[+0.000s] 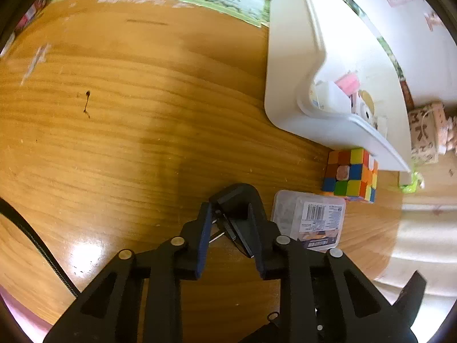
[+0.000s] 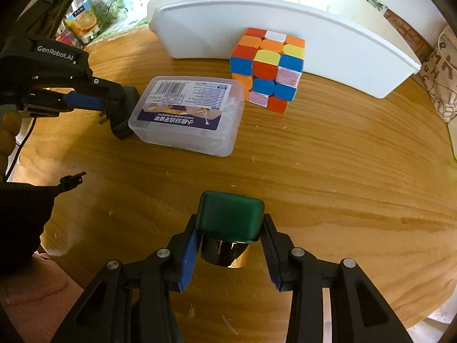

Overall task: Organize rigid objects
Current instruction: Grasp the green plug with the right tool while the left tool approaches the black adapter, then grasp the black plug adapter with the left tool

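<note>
In the left wrist view, the left gripper (image 1: 230, 228) sits low in the middle of the frame, its jaws closed on a black plug (image 1: 238, 208) just above the wooden table (image 1: 128, 114). Right of it lies a clear plastic box (image 1: 310, 218), then a puzzle cube (image 1: 351, 178) against a white bin (image 1: 300, 85) at upper right.

In the right wrist view, the right gripper (image 2: 230, 238), bottom centre, clamps a green-capped bottle (image 2: 231, 220). The box (image 2: 188, 114) and cube (image 2: 267, 68) sit mid-frame before the bin (image 2: 328, 51); the left gripper (image 2: 114, 105) enters from the left, the plug (image 2: 125, 114) touching the box.

Multicoloured cube (image 2: 267, 70), green-capped gold bottle (image 2: 230, 228), white bin (image 2: 342, 57).
</note>
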`<state>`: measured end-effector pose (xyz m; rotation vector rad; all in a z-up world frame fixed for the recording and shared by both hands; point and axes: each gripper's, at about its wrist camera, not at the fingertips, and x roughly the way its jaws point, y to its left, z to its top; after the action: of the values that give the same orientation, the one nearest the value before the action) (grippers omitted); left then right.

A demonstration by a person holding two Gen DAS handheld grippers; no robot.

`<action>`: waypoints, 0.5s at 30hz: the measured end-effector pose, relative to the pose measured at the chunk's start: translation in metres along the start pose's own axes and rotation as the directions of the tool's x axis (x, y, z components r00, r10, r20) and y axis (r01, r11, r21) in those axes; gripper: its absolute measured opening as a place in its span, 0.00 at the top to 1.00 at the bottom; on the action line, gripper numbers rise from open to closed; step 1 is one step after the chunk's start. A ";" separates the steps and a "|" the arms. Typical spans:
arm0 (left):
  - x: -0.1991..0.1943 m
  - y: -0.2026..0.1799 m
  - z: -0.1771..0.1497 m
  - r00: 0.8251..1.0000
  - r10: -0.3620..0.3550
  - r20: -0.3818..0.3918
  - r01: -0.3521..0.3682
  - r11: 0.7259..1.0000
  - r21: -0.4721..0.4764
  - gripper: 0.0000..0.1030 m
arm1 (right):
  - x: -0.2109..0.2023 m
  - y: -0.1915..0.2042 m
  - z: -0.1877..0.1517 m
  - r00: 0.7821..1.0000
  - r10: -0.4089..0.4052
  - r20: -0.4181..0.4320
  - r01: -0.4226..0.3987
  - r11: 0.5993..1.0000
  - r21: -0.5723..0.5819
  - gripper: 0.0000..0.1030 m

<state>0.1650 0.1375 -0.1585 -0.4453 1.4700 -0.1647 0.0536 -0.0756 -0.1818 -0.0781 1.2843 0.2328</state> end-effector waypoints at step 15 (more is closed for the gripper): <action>-0.007 0.012 -0.002 0.999 0.051 -0.011 -0.051 0.996 -0.070 0.28 | -0.016 -0.028 -0.036 0.999 -0.029 0.025 0.026 0.995 0.096 0.60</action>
<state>0.1608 0.1509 -0.1572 -0.4643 1.4985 -0.0745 0.0218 -0.1119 -0.1782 -0.0113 1.2656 0.1480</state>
